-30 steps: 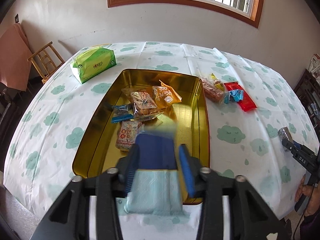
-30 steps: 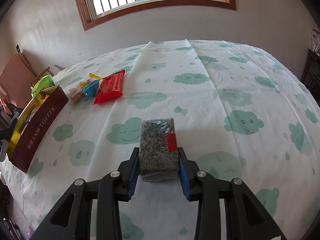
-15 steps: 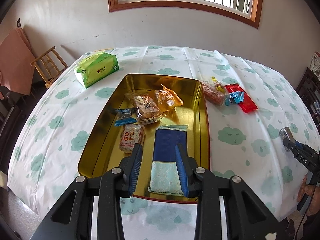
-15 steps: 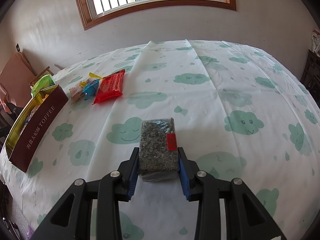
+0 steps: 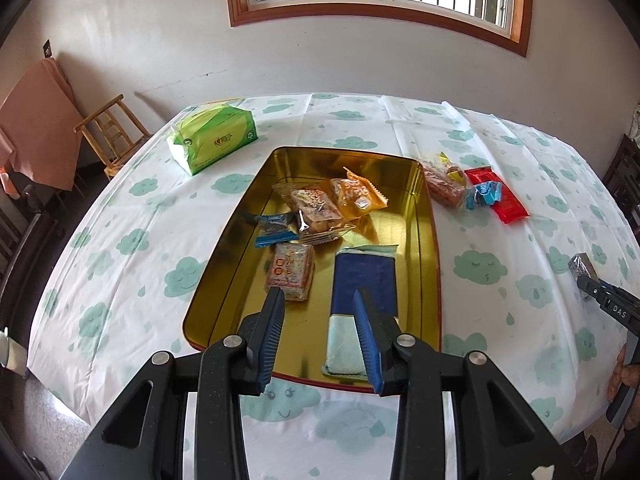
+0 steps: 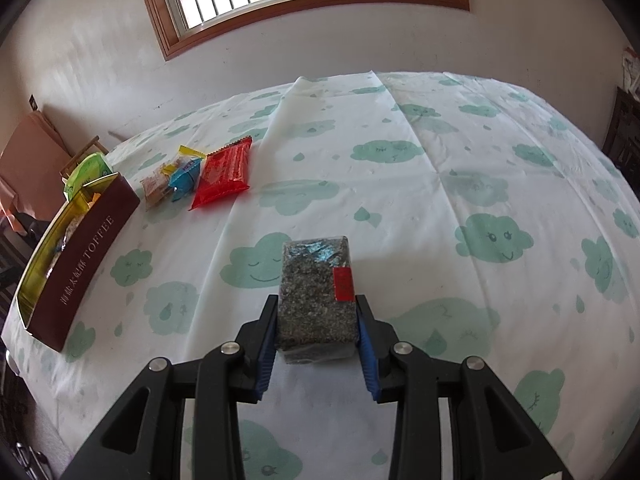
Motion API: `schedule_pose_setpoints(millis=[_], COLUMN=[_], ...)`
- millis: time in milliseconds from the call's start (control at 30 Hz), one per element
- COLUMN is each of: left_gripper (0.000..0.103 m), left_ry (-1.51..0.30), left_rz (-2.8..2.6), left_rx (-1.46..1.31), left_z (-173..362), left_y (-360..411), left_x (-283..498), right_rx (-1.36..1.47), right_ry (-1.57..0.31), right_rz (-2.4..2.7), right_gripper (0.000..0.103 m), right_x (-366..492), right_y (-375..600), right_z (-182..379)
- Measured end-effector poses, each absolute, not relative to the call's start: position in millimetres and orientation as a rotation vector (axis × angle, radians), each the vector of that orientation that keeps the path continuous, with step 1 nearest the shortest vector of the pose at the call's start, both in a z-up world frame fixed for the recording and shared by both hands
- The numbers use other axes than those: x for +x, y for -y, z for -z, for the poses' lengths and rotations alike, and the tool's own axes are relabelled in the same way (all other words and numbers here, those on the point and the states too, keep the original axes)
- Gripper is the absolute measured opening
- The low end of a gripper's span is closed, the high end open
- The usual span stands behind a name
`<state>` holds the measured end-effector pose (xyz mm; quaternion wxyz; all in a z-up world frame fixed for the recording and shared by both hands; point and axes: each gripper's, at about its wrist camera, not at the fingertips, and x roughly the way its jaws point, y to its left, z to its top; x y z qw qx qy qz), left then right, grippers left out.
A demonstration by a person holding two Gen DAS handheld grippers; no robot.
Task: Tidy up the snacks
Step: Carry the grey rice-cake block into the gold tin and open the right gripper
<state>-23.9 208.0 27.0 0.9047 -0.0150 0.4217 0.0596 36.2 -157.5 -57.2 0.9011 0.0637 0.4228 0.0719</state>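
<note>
A gold tin [image 5: 434,264] holds several snack packs, among them a long blue and pale green pack [image 5: 362,280] at its near right. My left gripper [image 5: 318,332] is open and empty above the tin's near end, beside that pack. My right gripper [image 6: 316,338] is shut on a grey speckled bar with a red label [image 6: 314,292], held over the tablecloth. It also shows at the right edge of the left wrist view [image 5: 582,268]. A red pack [image 6: 224,172], a blue candy [image 6: 184,182] and a brown pack [image 6: 154,188] lie beside the tin [image 6: 86,254].
A green tissue pack [image 5: 212,140] lies at the table's far left. A wooden chair [image 5: 112,132] stands beyond the table's left edge. The cloud-print tablecloth [image 6: 440,184] covers the round table. A dark cabinet [image 6: 626,132] stands at the right.
My left gripper let go of the blue and green pack into the tin, opened wider and drew back to the left. My right gripper has kept still with the bar.
</note>
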Motion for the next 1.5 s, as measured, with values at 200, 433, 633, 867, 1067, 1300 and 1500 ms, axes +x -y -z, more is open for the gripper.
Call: schedule_pose_setpoints(millis=[200,433,633,867,1067,1300,1500], left_gripper=[0.034,0.034,0.036,0.039,0.043,0.047,0.051], left_ry=[-0.864,-0.849,-0.847,-0.829,-0.804,-0.789,-0.782], left_rz=[-0.131,-0.136,-0.14,-0.163,-0.19,-0.209,-0.219], left_rx=[-0.025,-0.003,-0.003,0.003,0.017,0.023,0.029], left_z=[-27.8,-32.3,-33.4,-35.0,-37.9,-41.1,-42.0], left_y=[-209.5,-208.5,-208.8,-215.2,-221.6,-227.6,-232.1], left_x=[-27.0,-31.5,-33.9,-40.0,-43.7,-47.7,-50.1], right_rx=[0.157,0.168,0.175,0.153,0.126,0.083,0.056], right_ry=[-0.891,-0.888,-0.864,-0.828,-0.797,-0.788,-0.801], right_rz=[-0.172,-0.207,-0.267,-0.367,-0.453,-0.533,-0.569], right_gripper=[0.036,0.036,0.036,0.036,0.036,0.036,0.036], right_x=[33.7,30.2,30.6,34.9,46.6,62.1,72.3], right_y=[150.3,137.8,115.9,72.3,27.4,-26.1,-58.7], right_z=[56.5,47.2,24.8,-5.2,-29.7,-42.5,-40.4])
